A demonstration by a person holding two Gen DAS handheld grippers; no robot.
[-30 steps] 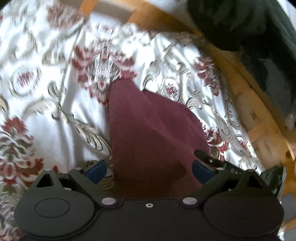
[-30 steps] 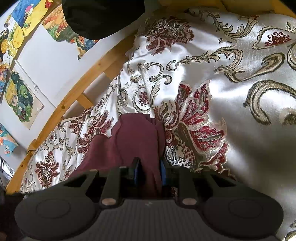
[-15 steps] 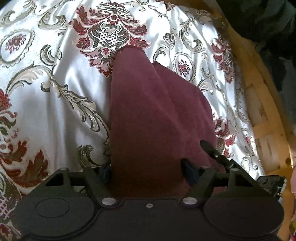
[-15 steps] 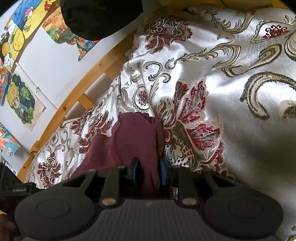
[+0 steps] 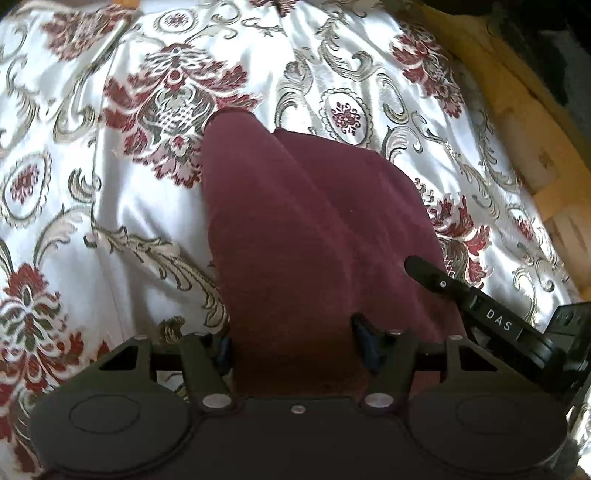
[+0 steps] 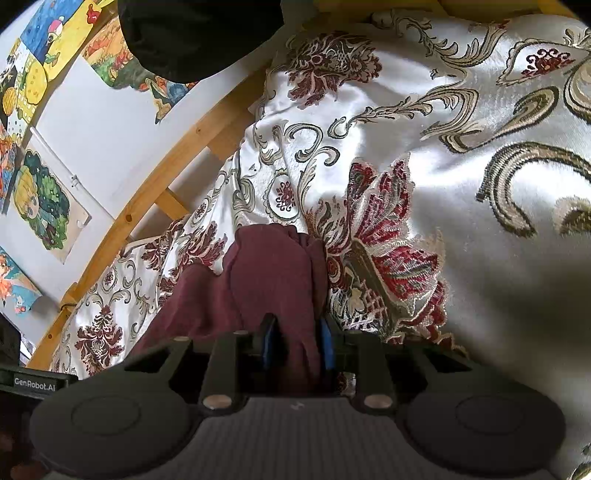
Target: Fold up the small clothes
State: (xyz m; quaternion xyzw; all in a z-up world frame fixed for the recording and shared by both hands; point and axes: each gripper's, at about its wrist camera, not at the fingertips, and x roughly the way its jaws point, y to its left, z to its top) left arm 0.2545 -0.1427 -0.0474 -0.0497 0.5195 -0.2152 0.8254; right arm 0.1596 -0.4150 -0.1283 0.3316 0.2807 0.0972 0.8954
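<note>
A maroon garment (image 5: 314,221) lies lengthwise on a white satin bedspread (image 5: 122,206) with red and gold floral patterns. My left gripper (image 5: 295,347) straddles the garment's near end, and its jaws are closing with the cloth between the blue pads. The right pad rests on the cloth, which spreads further right. A black finger (image 5: 428,271) of my right gripper reaches in from the right onto the garment's edge. In the right wrist view my right gripper (image 6: 297,343) is shut on a bunched fold of the same garment (image 6: 273,269).
A wooden bed frame (image 6: 147,199) runs along the bedspread's edge, also seen as a wooden rail (image 5: 517,122). Beyond it is a white wall with colourful drawings (image 6: 40,199). A dark sleeve (image 6: 192,33) hangs at the top. The left gripper's body (image 6: 33,382) shows at the lower left.
My left gripper's jaws have narrowed around the garment while it moved forward and tilted down over it. The right gripper has kept its grip and place.
</note>
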